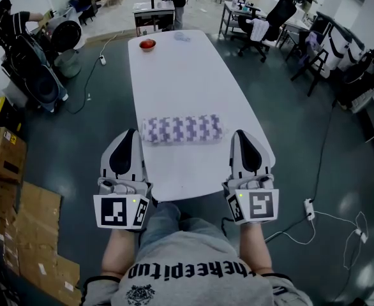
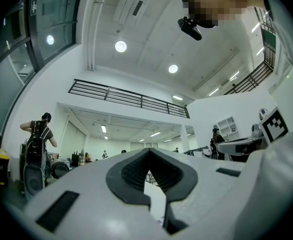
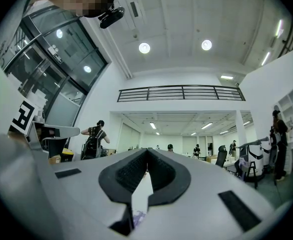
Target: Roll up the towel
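The towel [image 1: 182, 129], white with a purple pattern, lies rolled into a cylinder across the white table [image 1: 174, 69], at the centre of the head view and toward the table's near end. The 2 grippers sit low in that frame, 1 at each end of the roll. The left gripper [image 1: 133, 133] has its tip just beside the roll's left end, and the right gripper [image 1: 240, 133] is just beside the right end. In the left gripper view the left gripper [image 2: 148, 151] has its jaws pressed together with nothing between them. The right gripper [image 3: 147, 151] is likewise closed and empty, with a scrap of purple towel [image 3: 138, 217] showing below its jaws. A red bowl [image 1: 147, 44] stands at the table's far end, in the upper part of the head view.
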`<state>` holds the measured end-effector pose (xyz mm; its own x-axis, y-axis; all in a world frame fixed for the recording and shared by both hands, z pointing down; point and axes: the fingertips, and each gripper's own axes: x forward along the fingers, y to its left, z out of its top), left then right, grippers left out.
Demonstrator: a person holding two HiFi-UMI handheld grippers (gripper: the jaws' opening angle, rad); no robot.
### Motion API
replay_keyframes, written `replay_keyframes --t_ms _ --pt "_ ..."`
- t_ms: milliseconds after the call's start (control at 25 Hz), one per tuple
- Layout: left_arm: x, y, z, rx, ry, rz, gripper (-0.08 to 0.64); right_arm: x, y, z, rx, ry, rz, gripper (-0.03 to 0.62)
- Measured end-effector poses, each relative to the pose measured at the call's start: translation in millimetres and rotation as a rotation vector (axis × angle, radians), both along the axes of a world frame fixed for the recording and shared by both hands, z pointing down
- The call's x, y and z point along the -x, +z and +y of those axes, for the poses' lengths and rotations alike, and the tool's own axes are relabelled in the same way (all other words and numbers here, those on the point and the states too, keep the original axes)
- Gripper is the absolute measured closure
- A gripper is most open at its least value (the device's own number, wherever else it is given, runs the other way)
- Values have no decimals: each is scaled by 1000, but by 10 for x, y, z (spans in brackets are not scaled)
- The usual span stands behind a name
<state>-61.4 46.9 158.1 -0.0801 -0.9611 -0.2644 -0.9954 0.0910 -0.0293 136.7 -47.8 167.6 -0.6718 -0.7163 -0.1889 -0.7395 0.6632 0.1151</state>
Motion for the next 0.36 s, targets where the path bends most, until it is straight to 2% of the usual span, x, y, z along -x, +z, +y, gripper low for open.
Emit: replay_keyframes --t_ms 360 --pt "32 43 -17 0 1 -1 555 50 59 -25 4 2 5 591"
